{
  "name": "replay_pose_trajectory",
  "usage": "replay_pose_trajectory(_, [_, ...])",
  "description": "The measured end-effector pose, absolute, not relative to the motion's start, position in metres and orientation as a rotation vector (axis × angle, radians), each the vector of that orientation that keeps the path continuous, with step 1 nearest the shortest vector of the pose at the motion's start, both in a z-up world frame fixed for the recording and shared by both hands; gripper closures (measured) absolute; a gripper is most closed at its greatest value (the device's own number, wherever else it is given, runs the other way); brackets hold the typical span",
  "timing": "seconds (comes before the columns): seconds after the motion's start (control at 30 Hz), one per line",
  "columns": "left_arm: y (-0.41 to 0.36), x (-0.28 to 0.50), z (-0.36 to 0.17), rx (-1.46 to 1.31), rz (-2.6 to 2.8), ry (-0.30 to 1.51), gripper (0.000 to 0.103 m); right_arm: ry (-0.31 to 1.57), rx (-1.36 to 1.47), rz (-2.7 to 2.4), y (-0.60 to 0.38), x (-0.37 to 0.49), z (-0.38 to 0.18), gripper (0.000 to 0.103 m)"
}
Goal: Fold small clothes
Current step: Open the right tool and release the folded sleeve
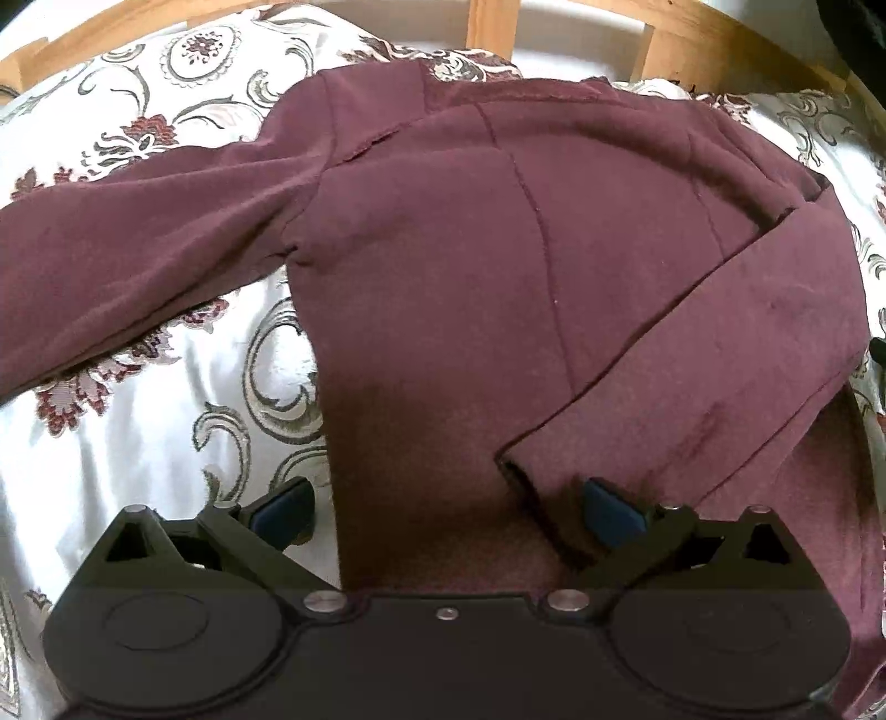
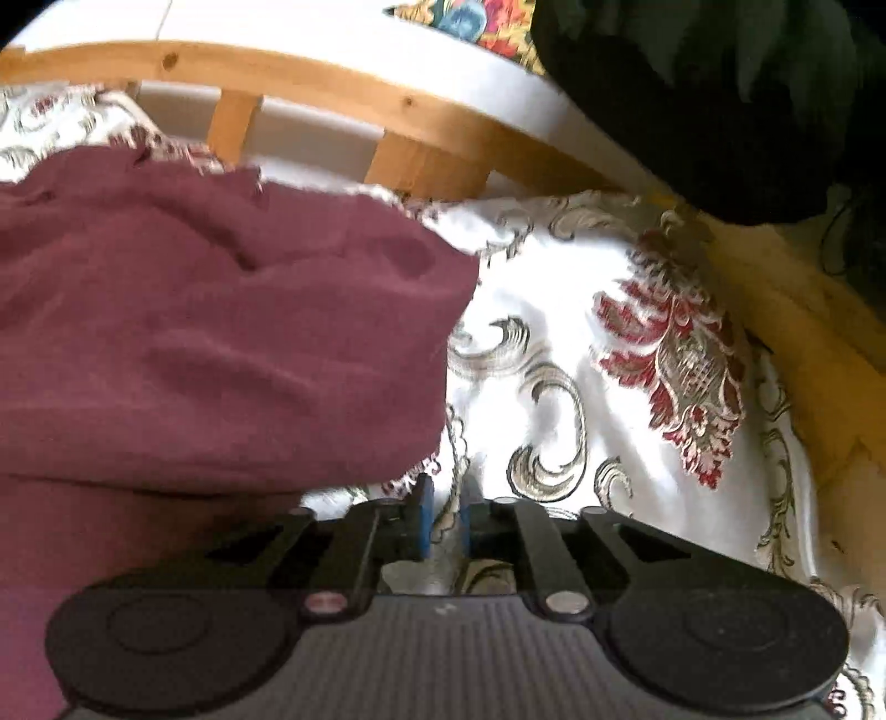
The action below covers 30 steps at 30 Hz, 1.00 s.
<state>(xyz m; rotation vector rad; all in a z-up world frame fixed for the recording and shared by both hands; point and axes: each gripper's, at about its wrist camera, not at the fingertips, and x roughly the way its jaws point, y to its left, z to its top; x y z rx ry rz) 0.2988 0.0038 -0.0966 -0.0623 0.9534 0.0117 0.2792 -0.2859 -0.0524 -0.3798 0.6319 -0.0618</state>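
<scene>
A bed with a pine slatted frame (image 1: 653, 50) carries a glossy white bedspread (image 1: 138, 443) woven with grey scrolls and red flowers, and on it lies the maroon long-sleeved top (image 1: 443, 249), spread with its hem toward six o'clock in the left wrist view. One sleeve (image 1: 127, 266) runs out flat toward nine o'clock; the other sleeve (image 1: 720, 354) is already folded across the body, slanting from three o'clock down to its cuff near six o'clock. The left gripper (image 1: 446, 512) hovers spread wide over the lower body of the top, one blue pad beside the garment's edge over the bedspread, the other at the folded cuff; it holds nothing. In the right wrist view the right gripper (image 2: 446, 518) has its fingers drawn nearly together with a thin slot between them, nothing caught in it, sitting over the bedspread just off the garment's edge at seven o'clock; that view is blurred. The risks, as I judge them: the bedspread looks slick and loose, so a pinch at the garment edge could gather the cover along with the cloth and drag both. The left gripper's nearness to the folded cuff could snag it and undo that fold. Lifting the body from one point only would likely let the soft knit sag and skew the fold line.
</scene>
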Motion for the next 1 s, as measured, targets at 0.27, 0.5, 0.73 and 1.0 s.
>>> replay_pose_trajectory(0.27, [0.017, 0.268, -0.065, -0.102, 0.08, 0.808, 0.001, 0.576, -0.301, -0.002, -0.27, 0.235, -0.009, 0.038])
replay_pose_trajectory(0.5, [0.049, 0.204, -0.001, -0.183, 0.22, 0.56, 0.001, 0.52, -0.229, 0.072, -0.256, 0.177, 0.021, 0.009])
replay_pose_trajectory(0.73, [0.133, 0.137, 0.053, -0.37, 0.324, 0.438, 0.001, 0.455, -0.247, 0.136, -0.235, 0.148, 0.032, 0.0])
replay_pose_trajectory(1.0, [0.243, 0.104, 0.031, -0.465, 0.61, 0.586, 0.001, 0.481, -0.345, 0.19, -0.205, 0.145, 0.014, 0.0])
